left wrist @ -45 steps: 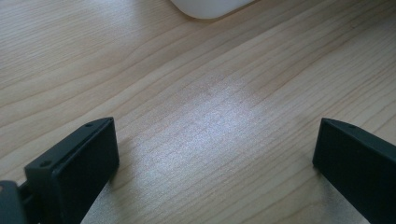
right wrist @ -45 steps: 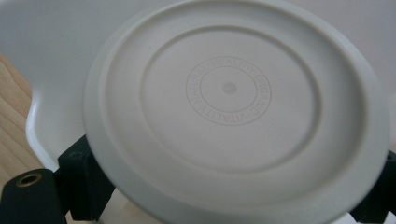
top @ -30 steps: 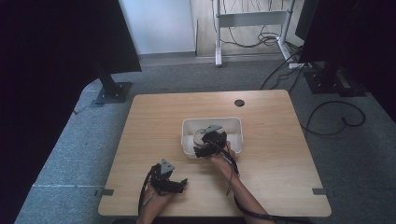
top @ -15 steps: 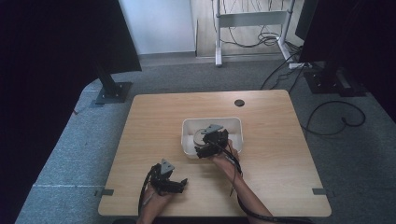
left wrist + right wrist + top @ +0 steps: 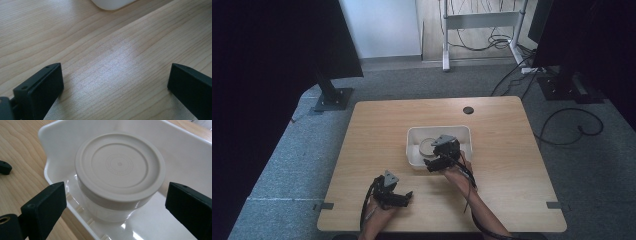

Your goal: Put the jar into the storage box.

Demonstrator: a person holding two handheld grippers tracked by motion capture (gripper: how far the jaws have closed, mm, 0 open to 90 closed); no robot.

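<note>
A white rectangular bin (image 5: 464, 132) sits at the middle of the wooden table (image 5: 377, 125). Inside it stands a round clear jar with a cream lid (image 5: 427, 146). In the right gripper view the jar (image 5: 119, 167) is upright between the bin's walls (image 5: 180, 145). My right gripper (image 5: 115, 202) hovers open just in front of and above the jar, one jaw to each side, not touching it. The right gripper (image 5: 438, 161) hangs over the bin's near edge. My left gripper (image 5: 406, 198) rests low near the table's front edge, open, with bare wood (image 5: 115, 67) between its jaws.
A corner of the white bin (image 5: 112, 3) shows at the top of the left gripper view. A round cable hole (image 5: 468, 110) is at the table's far side. Black monitor stands (image 5: 332, 97) and cables (image 5: 572, 125) lie on the grey carpet beyond the table.
The right gripper has shifted slightly toward the near edge of the bin. The left gripper has barely moved.
</note>
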